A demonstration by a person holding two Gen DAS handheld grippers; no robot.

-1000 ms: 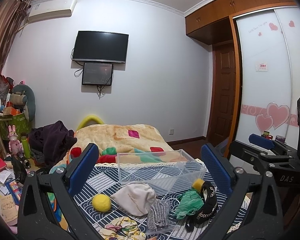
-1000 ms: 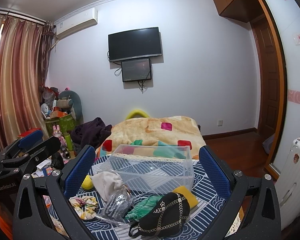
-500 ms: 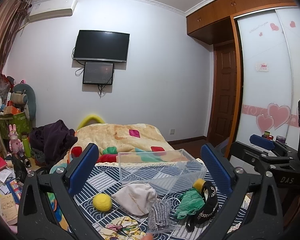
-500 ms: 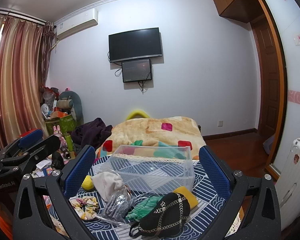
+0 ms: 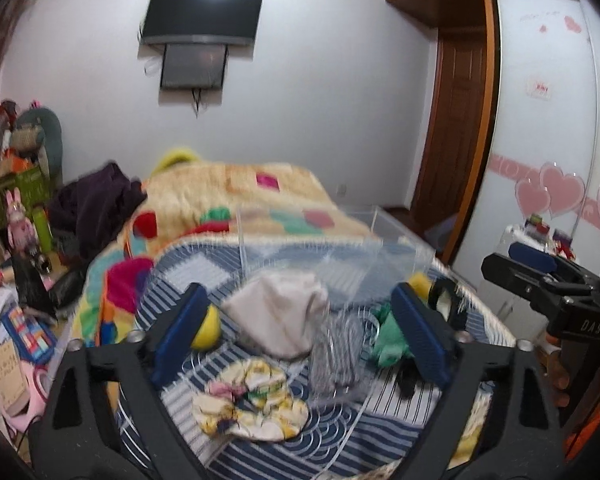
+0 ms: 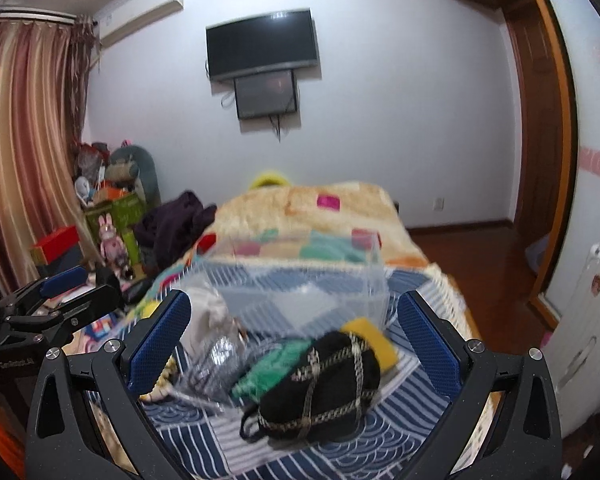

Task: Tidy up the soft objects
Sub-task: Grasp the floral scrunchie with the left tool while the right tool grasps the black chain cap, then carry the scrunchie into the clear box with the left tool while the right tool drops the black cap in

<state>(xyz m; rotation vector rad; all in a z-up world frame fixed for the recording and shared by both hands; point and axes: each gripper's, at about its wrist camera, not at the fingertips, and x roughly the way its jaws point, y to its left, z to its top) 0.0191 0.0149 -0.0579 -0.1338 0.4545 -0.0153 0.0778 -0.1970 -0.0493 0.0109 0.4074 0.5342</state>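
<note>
Soft things lie on a blue patterned cloth [image 5: 400,408] before a clear plastic box [image 5: 324,248]. In the left wrist view: a white cloth cap [image 5: 280,316], a yellow ball [image 5: 206,330], a floral scrunchie [image 5: 248,404], a clear bag of grey stuff [image 5: 338,352] and a green cloth [image 5: 388,336]. My left gripper [image 5: 300,336] is open above them. In the right wrist view, a black pouch with a chain [image 6: 324,380], the green cloth [image 6: 272,368] and a yellow sponge [image 6: 372,336] lie between the fingers of my open right gripper [image 6: 294,340]. The box [image 6: 300,288] stands behind.
A bed with a yellow patchwork blanket [image 5: 228,192] lies beyond the box. Clutter and a pink rabbit toy [image 5: 18,220] stand at the left. A wardrobe with sliding doors [image 5: 548,120] is at the right. The other gripper [image 5: 540,280] shows at the right edge.
Both grippers have tilted down and moved closer to the soft things on the cloth. Both stay open. The objects have not moved.
</note>
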